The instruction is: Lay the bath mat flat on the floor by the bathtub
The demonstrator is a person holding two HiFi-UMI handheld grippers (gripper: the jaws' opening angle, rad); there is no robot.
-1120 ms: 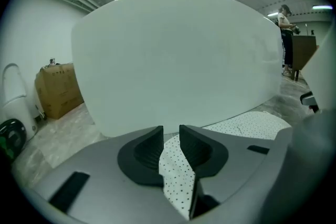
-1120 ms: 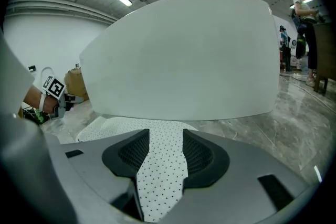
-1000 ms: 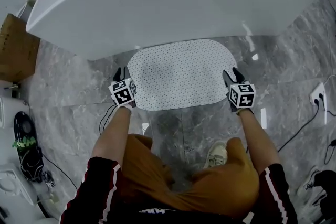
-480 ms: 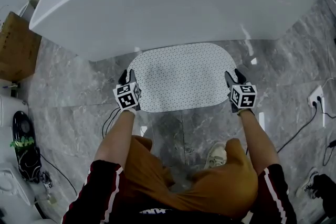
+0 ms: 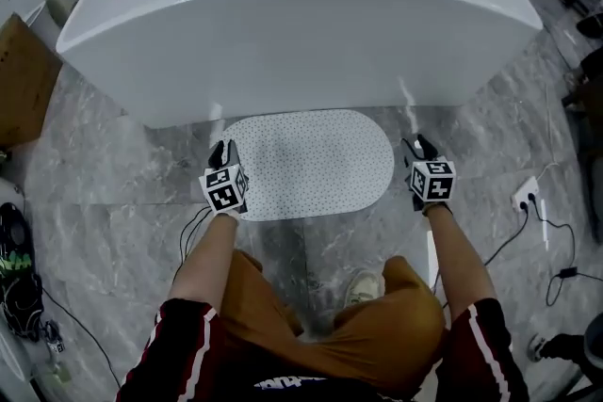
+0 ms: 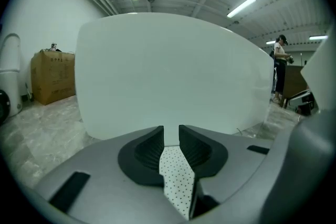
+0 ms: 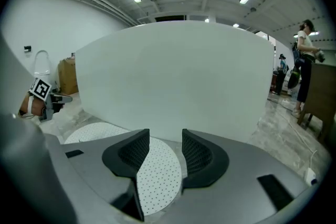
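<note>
White dotted bath mat (image 5: 306, 165) lies flat on the grey floor (image 5: 122, 174), between both tools, bathtub (image 5: 301, 24) just ahead. Left tool (image 5: 220, 152) sits at its edge, jaws slightly apart, clamping nothing. Right tool (image 5: 419, 147) is open, just clear. Laying looks done; only pulling away is left.

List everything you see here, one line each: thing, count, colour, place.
Bathtub: one, white, far side of the floor.
Mat: one, white with dots, flat on the floor beside the bathtub.
Floor: one, grey marble.
Box: one, brown, left of the bathtub.
Socket: one, white, on the floor at right.
Shoe: one, pale, between the person's knees.
Left gripper: one, black and white, open, over the mat's left end.
Right gripper: one, black and white, open, just right of the mat.
</note>
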